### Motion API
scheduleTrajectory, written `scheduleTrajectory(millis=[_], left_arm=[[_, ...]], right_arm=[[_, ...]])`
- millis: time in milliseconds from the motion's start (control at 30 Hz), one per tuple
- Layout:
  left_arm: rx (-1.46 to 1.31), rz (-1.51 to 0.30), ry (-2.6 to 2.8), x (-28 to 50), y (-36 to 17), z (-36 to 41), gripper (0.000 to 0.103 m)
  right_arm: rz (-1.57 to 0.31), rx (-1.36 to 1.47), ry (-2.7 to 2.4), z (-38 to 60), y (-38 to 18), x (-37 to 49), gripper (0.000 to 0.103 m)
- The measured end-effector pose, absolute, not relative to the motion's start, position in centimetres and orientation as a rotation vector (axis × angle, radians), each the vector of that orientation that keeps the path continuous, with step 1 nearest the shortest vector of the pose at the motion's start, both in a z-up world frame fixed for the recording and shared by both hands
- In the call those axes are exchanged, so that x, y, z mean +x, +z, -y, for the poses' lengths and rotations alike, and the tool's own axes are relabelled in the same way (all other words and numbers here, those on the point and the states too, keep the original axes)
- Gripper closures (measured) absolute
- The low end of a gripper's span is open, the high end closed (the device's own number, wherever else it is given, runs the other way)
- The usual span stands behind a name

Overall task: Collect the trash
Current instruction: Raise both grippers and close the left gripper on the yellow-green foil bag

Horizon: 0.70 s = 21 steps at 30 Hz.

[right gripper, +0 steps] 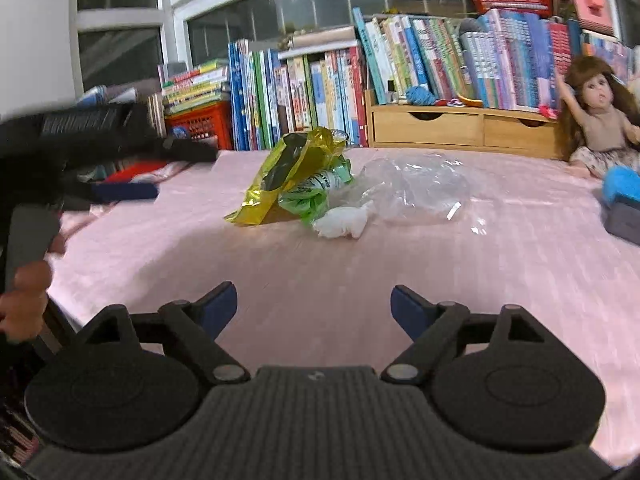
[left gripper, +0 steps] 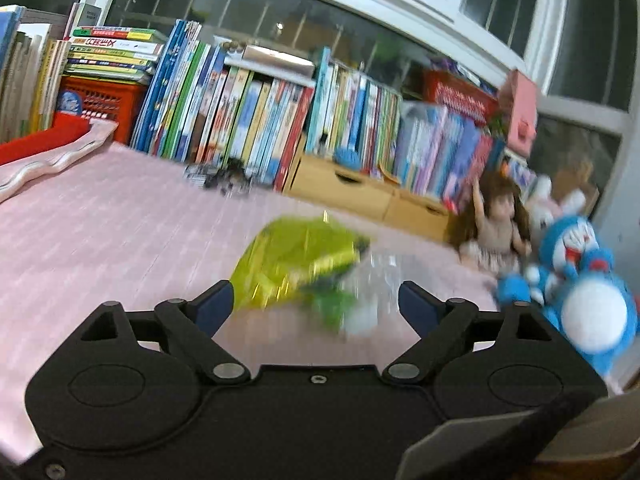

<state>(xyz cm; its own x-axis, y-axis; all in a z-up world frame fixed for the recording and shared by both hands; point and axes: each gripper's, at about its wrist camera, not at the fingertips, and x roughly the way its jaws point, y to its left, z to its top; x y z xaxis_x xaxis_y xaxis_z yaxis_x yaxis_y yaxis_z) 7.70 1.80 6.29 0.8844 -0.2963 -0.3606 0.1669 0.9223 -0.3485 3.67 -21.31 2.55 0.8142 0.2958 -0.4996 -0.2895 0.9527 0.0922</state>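
Right wrist view: my right gripper (right gripper: 312, 306) hangs above the pink bedsheet (right gripper: 500, 280), jaws spread wide, nothing between the pads. My left gripper (left gripper: 316, 304) is likewise wide open and empty; in the right wrist view it shows as a dark blur at far left, with the fingers (right gripper: 28, 288) of the hand that holds it.

Landmark: the yellow foil wrapper (right gripper: 288, 176). All trash sits in one heap around it.
- green printed plastic bag (right gripper: 316, 196): touching the wrapper, tucked under its right side.
- crumpled white tissue (right gripper: 342, 224): just beside the green bag, on the near side of the wrapper.
- clear plastic bag (right gripper: 416, 184): right of the wrapper, touching the tissue and the green bag.
- doll (right gripper: 600, 120) and wooden drawer box (right gripper: 460, 128): well apart from the wrapper, to its right and behind. Not trash.

Step, as I judge it: the heap is gathered but nothing is held. Both grippers stand off from it, so this is a pause between grips.

Next move calls for: bring one gripper down onto the heap, close on the wrapper's upright edge or on the bunched green bag; the other can pin the clear bag.

Look of the trash: wrapper stands half open, dark inside, shiny and creased. Clear bag puffed and limp; likely to slip. The left wrist view is blurred and adds no detail.
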Motion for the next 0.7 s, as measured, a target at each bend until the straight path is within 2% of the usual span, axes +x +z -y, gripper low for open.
scheduleTrajectory(millis=[133, 433, 467, 500, 533, 600, 667, 700], left_arm=[[-0.279, -0.525, -0.203, 14.0, 5.7, -0.1, 0.013], [-0.179, -0.5, -0.165, 18.7, 4.1, 2.6, 0.015], [-0.176, -0.506, -0.169, 18.8, 3.9, 2.6, 0.021], [-0.178, -0.516, -0.177, 19.0, 3.7, 2.6, 0.033], [-0.182, -0.522, -0.185, 19.0, 3.6, 2.4, 0.037], [-0.167, -0.506, -0.177, 18.8, 3.5, 2.3, 0.046], [-0.149, -0.489, -0.167, 18.2, 3.7, 2.0, 0.051], [-0.151, -0.486, -0.164, 17.9, 3.8, 1.8, 0.054]], right_arm=[[-0.553, -0.025, 0.307, 20.3, 2.2, 7.4, 0.013], [-0.606, 0.025, 0.342, 19.4, 1.6, 13.9, 0.013], [-0.612, 0.024, 0.345, 19.3, 1.4, 14.4, 0.012], [-0.619, 0.019, 0.352, 19.1, 1.2, 14.9, 0.013], [-0.625, 0.018, 0.357, 18.9, 1.1, 15.2, 0.015], [-0.633, 0.03, 0.363, 18.9, 0.8, 15.5, 0.024], [-0.628, 0.05, 0.367, 19.2, 0.8, 15.3, 0.042], [-0.623, 0.058, 0.366, 19.3, 0.8, 15.1, 0.044]])
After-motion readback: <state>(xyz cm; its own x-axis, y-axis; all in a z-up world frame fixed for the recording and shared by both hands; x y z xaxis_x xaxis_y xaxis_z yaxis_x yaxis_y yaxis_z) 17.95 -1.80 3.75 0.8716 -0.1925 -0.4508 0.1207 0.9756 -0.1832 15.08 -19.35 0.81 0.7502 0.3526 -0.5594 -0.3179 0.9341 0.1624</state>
